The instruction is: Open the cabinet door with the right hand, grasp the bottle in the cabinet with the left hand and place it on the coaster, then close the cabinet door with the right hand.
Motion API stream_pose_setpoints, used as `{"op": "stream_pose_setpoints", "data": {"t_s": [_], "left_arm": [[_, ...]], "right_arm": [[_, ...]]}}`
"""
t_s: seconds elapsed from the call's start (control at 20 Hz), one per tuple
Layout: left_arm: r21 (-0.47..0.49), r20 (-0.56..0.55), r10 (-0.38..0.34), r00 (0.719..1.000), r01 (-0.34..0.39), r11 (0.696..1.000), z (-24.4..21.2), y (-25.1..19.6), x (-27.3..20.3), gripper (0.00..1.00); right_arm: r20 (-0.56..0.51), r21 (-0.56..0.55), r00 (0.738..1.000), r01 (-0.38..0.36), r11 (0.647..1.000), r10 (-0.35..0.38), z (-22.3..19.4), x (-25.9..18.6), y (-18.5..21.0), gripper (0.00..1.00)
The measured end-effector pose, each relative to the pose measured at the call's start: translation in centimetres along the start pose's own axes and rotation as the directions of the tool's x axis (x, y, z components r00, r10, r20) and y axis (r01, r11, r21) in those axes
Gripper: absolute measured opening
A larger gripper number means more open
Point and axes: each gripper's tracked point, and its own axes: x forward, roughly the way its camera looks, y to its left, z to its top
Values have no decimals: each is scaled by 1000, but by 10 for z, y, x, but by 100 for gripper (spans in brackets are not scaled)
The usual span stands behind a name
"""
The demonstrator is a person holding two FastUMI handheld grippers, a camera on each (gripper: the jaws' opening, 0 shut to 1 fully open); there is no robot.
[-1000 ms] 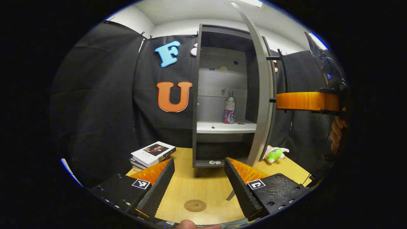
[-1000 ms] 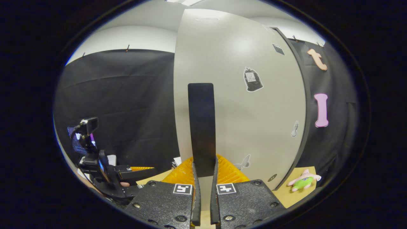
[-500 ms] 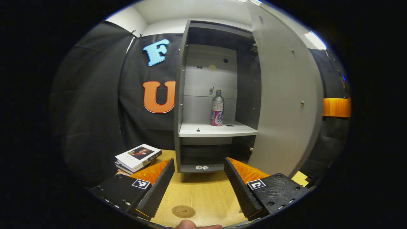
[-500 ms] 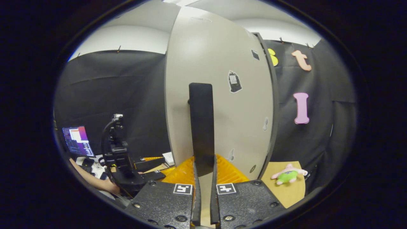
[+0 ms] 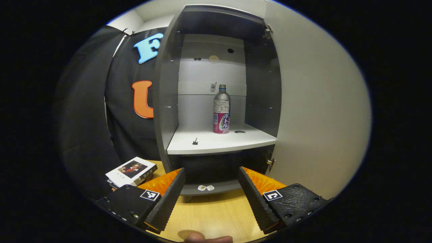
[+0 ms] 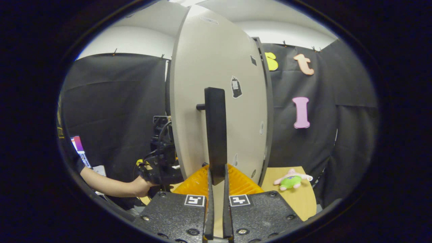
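**Door wide, bottle straight ahead of the left jaws**

The bottle (image 5: 221, 109) stands upright on the cabinet's pale middle shelf (image 5: 216, 143), toward the back and slightly right of the shelf's centre, its long axis vertical. From the bottle, the left gripper (image 5: 211, 194) lies lower and nearer the camera, out over the worktop (image 5: 212, 212) in front of the cabinet (image 5: 168, 84); its jaws are spread wide and hold nothing. The bottle sits above and ahead of that gap, nearly on its centre line, so the coming reach looks like a rise and a push forward into the cabinet, and the left gripper is clearly the nearer one. To the bottle's right the cabinet door (image 5: 314, 108) is swung fully open. On its outer face, the right gripper (image 6: 216, 206) has its jaws closed on the black door handle (image 6: 216, 135). The coaster (image 5: 187, 234) peeks in at the worktop's near edge.
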Motion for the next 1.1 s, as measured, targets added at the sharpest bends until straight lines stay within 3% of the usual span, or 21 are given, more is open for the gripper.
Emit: {"op": "stream_pose_setpoints", "data": {"t_s": [0.3, 0.4, 0.45, 0.5, 0.6, 0.75, 0.85, 1.1], "left_arm": [[60, 90, 32, 995, -38, 997, 47, -4, 75, 96], [70, 120, 16, 993, -25, 997, 60, -16, 94, 95], [83, 126, -3, 992, -7, 996, 65, -25, 103, 95], [100, 128, -15, 992, 2, 995, 70, -34, 110, 95], [117, 144, -31, 989, 14, 993, 81, -46, 126, 100], [101, 155, -10, 988, -5, 995, 99, -51, 147, 96], [87, 164, 11, 986, -26, 996, 114, -48, 161, 96], [76, 188, 42, 981, -57, 996, 146, -39, 197, 96]], "right_arm": [[22, 87, 994, 107, 990, -109, 0, -14, -17, 12], [32, 76, 986, 159, 984, -162, 0, -19, -27, 22], [40, 56, 980, 194, 979, -196, 1, -24, -35, 33], [48, 33, 971, 232, 972, -233, 3, -28, -45, 29], [57, 8, 958, 280, 960, -280, 3, -34, -58, 47], [55, 20, 952, 299, 954, -300, 1, -36, -68, 78], [55, 27, 949, 311, 950, -312, 0, -35, -72, 89], [48, 32, 944, 325, 945, -326, -2, -35, -79, 90]]}}
